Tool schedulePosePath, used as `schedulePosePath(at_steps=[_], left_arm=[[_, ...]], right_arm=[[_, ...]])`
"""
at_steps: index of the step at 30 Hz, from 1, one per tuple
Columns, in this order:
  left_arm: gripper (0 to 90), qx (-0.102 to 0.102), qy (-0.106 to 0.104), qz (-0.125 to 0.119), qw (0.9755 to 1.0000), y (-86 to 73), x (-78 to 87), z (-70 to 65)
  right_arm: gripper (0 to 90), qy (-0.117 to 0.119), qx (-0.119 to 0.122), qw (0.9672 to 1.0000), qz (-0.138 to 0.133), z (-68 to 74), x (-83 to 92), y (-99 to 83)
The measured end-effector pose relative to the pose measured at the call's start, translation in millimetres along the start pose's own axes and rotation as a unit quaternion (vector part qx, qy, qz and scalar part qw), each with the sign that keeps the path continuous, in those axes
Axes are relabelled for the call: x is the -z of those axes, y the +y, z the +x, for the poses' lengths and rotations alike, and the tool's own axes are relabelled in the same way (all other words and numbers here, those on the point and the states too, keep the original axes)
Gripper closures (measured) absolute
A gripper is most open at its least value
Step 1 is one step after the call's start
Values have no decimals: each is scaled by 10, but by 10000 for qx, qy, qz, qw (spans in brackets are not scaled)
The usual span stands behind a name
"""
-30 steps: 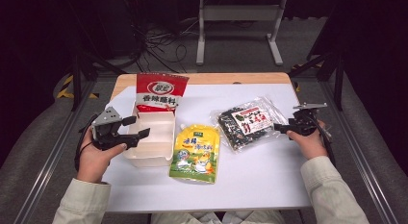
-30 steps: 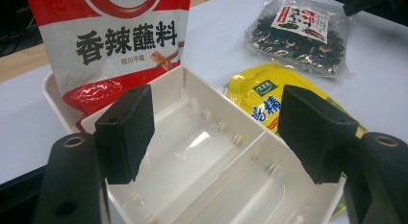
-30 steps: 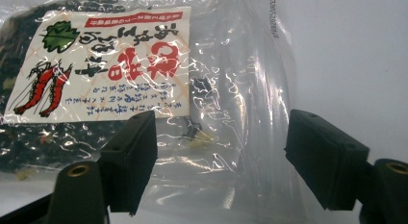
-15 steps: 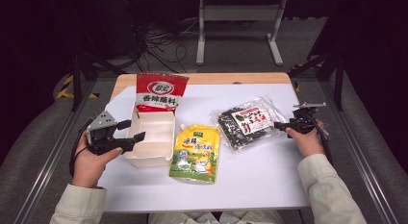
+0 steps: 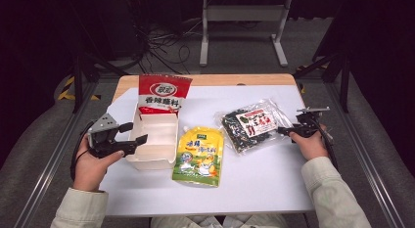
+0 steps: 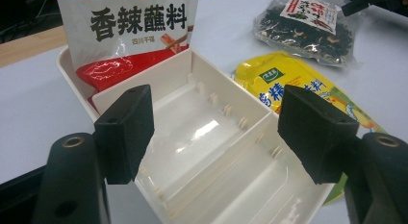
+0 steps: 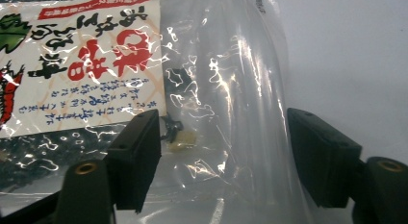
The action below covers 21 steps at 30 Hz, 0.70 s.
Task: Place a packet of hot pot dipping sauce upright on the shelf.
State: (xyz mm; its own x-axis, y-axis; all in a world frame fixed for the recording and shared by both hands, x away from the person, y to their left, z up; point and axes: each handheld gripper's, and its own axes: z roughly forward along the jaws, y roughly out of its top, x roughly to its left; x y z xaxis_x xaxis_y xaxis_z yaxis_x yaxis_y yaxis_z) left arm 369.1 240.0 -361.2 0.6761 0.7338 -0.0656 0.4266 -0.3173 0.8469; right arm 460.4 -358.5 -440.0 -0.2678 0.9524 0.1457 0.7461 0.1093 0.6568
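My left gripper [image 5: 134, 133] [image 6: 216, 128] is open and empty, hovering at the near left corner of a white divided box [image 5: 151, 162] [image 6: 211, 75]. A red-and-white sauce bag [image 5: 163, 93] [image 6: 130, 27] stands in the box's far compartment. A yellow pouch [image 5: 199, 152] [image 6: 288, 77] lies flat to the right of the box. My right gripper [image 5: 283, 131] [image 7: 223, 152] is at the right edge of a clear bag of dark dried food [image 5: 249, 124] [image 7: 82, 65]. Its jaws have just been closing, with the bag's clear edge between them and the pads still apart from it.
The white table [image 5: 254, 189] has bare room along its near side and at the far right. A wooden strip [image 5: 220, 80] runs along its far edge. A metal stand [image 5: 242, 22] and cables lie on the floor beyond.
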Motion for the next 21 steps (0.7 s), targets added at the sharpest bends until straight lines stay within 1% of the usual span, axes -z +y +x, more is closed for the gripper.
schedulePosePath(at_steps=[2, 4, 5, 6, 7, 8, 11, 13, 15, 17, 21], left_arm=[[295, -23, 7, -5, 10000, 2, -3, -4], [295, -8, 17, 6, 10000, 3, -2, -9], [295, -15, 24, 5, 10000, 3, -2, -7], [295, -21, 25, -1, 10000, 4, -2, -5], [295, -12, 19, 11, 10000, 4, 2, 0], [295, 10, 12, 0, 10000, 2, 2, 2], [295, 7, 22, -4, 10000, 2, 3, 8], [295, -1, 13, -2, 10000, 4, 1, 3], [295, -17, 6, -15, 10000, 5, -5, -4], [297, -17, -1, 34, 10000, 4, -14, -13], [302, -37, -46, 54, 10000, -4, -56, -17]], right_arm=[[344, -18, 3, 10000, -62, 11, 0, -21], [410, -77, -26, 10000, -48, 29, 7, -27], [472, -87, -39, 10000, -16, 42, 13, -26], [472, -87, -39, 10000, -16, 42, 13, -26], [504, -107, -64, 9999, -15, 53, 13, -26], [556, -105, -84, 9999, -2, 66, 15, -26], [628, -107, -148, 9998, 42, 81, 20, -23], [678, -164, -140, 9997, 84, 96, 21, -15], [748, -199, -116, 9996, 153, 119, 24, -8], [815, -219, -104, 9996, 161, 139, 33, -2], [826, -219, -60, 9996, 161, 147, 43, 4]])
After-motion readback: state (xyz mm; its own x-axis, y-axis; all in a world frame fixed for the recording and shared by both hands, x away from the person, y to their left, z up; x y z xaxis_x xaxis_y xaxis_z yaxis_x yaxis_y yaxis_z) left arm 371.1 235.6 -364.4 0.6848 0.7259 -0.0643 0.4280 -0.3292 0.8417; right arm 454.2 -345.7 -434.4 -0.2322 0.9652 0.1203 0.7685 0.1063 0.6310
